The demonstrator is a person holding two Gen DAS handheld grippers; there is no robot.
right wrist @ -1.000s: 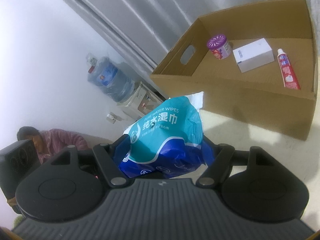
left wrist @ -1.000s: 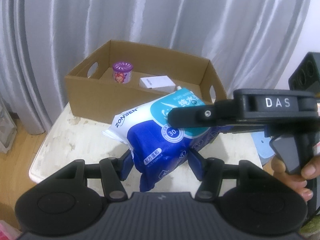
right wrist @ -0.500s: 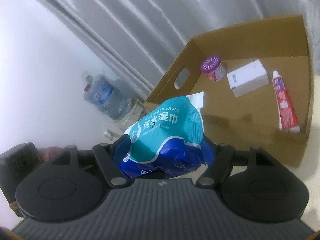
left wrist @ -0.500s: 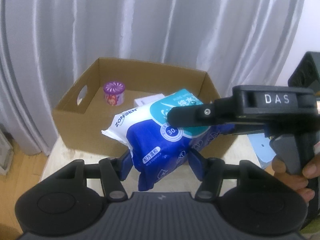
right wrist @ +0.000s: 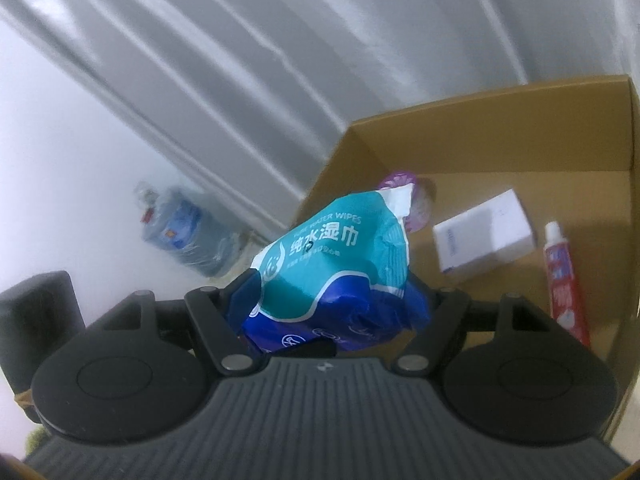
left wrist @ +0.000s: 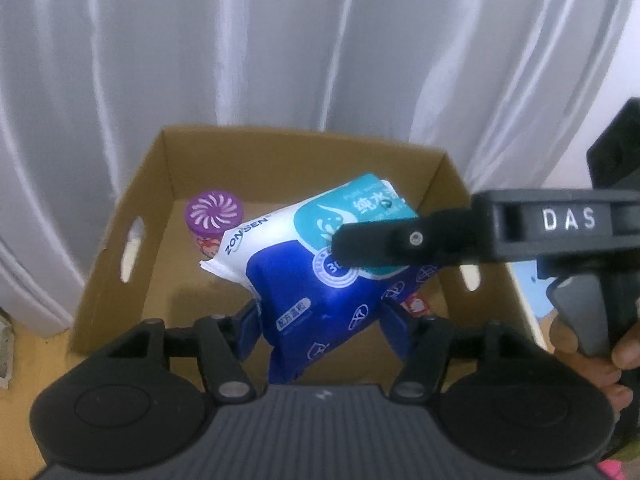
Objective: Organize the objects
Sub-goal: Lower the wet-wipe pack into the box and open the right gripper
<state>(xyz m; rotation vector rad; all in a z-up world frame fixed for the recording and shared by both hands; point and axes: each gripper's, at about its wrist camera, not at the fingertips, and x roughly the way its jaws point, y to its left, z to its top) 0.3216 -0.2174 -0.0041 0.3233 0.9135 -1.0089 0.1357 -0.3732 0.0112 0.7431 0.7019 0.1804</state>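
Observation:
A blue and teal pack of wet wipes (left wrist: 320, 276) is held over the open cardboard box (left wrist: 120, 240). My left gripper (left wrist: 320, 312) is shut on its lower end. My right gripper (right wrist: 332, 300) is shut on its other end; its black body shows in the left wrist view (left wrist: 404, 240), reaching in from the right. The pack (right wrist: 336, 260) hangs above the box floor (right wrist: 500, 304). Inside the box lie a purple round air freshener (left wrist: 214, 220), a white carton (right wrist: 484, 236) and a red toothpaste tube (right wrist: 564, 280).
White curtains (left wrist: 280, 60) hang behind the box. A water bottle (right wrist: 188, 236) stands on the floor at the left in the right wrist view. A black speaker-like box (right wrist: 40, 328) is at the far left. A light blue item (left wrist: 532, 280) lies right of the box.
Both grippers have carried the wipes pack forward and up, from over the table's front to above the inside of the box. The grips have not changed.

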